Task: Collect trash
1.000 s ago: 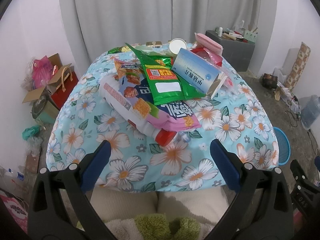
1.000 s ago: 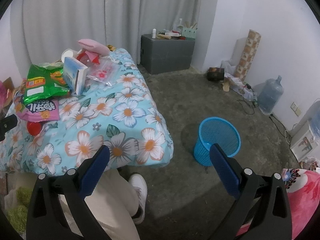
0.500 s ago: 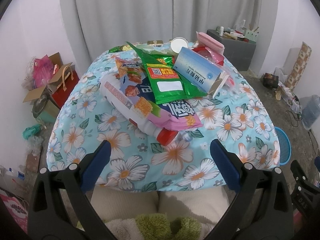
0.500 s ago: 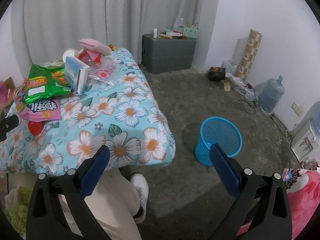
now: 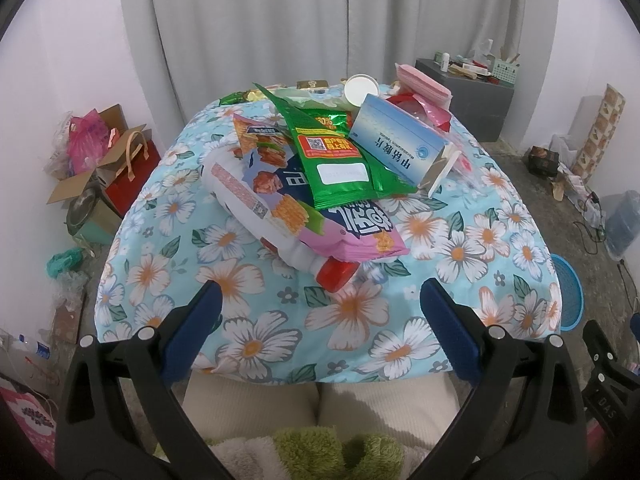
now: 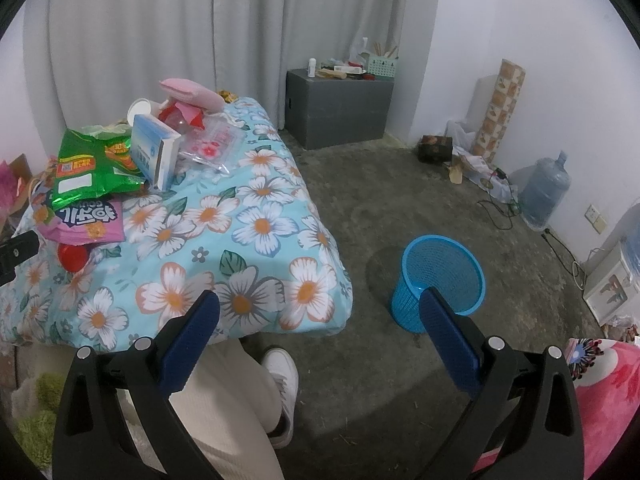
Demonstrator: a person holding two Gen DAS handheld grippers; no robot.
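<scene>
The left claw [image 5: 320, 312] hung wide open and empty over the near edge of the floral-clothed counter [image 5: 248, 344], just short of a heap of trash: a white bottle with a red cap [image 5: 334, 274] under a pink snack bag [image 5: 360, 236], a green snack bag [image 5: 340, 164] and a blue-and-white carton [image 5: 396, 144]. The right claw [image 6: 318, 312], equally wide and empty, pointed toward the floor, where a blue mesh wastebasket [image 6: 440, 276] stood beside the counter.
</scene>
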